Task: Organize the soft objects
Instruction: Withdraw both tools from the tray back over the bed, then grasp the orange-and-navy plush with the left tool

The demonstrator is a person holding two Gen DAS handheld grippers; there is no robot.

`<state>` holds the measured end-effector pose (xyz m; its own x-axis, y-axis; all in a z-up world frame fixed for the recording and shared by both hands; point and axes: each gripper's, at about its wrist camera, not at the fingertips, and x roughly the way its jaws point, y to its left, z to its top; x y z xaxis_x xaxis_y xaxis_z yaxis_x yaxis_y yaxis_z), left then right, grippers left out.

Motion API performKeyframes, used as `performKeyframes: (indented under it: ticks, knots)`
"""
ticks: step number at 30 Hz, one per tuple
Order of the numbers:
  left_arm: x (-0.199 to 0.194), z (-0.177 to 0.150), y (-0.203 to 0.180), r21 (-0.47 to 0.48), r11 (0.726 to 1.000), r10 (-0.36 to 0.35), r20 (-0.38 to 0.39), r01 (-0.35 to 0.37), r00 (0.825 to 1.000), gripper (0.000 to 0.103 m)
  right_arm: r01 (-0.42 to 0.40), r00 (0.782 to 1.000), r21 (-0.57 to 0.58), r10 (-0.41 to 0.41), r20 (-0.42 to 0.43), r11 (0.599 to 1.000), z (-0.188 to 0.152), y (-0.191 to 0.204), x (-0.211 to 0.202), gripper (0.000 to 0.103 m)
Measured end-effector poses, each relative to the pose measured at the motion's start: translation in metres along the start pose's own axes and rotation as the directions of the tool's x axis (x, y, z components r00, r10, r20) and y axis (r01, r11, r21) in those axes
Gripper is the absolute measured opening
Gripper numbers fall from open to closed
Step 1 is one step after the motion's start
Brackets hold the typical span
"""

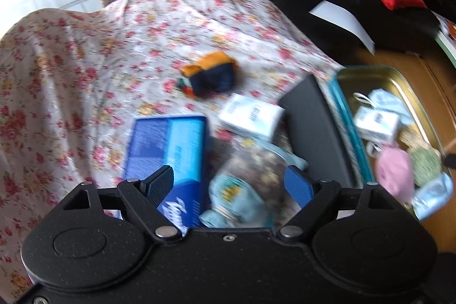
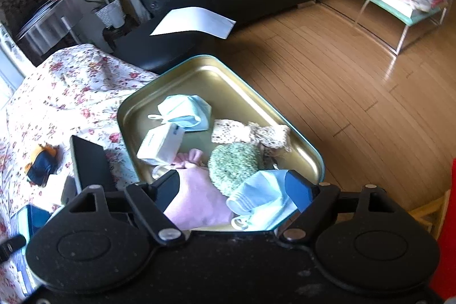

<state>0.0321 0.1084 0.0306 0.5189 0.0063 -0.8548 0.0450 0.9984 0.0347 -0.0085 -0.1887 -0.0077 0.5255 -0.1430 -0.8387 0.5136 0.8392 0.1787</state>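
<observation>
The right gripper (image 2: 232, 190) hangs over the gold tin (image 2: 199, 73), jaws apart, empty. The left gripper (image 1: 228, 185) jaws also stand apart above a blue box (image 1: 168, 144).

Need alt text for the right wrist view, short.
The right tool hangs open over a gold tin tray on a flowered cloth. The tray holds face masks, a white box, a green knit piece and a pink cloth. Wood floor and a black sofa lie beyond.
</observation>
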Motion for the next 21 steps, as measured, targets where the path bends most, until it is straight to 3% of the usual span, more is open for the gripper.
performKeyframes:
  ticks: [9,14,21]
  knots:
    - [0.016,0.026,0.043,-0.078,0.996,0.054,0.023,-0.052,0.998,0.082,-0.090,0.996,-0.042,0.091,0.024,0.995,-0.001,0.018,-0.009,0.085]
    - [0.027,0.032,0.054,-0.091,0.994,0.061,0.024,-0.059,0.998,0.082,-0.221,0.975,-0.089,0.222,0.004,0.971,-0.004,0.041,-0.015,0.094]
    - [0.047,0.042,0.062,-0.094,0.994,0.058,0.007,-0.058,0.998,0.082,-0.286,0.956,-0.220,0.293,0.000,0.933,-0.019,0.093,-0.024,0.103]
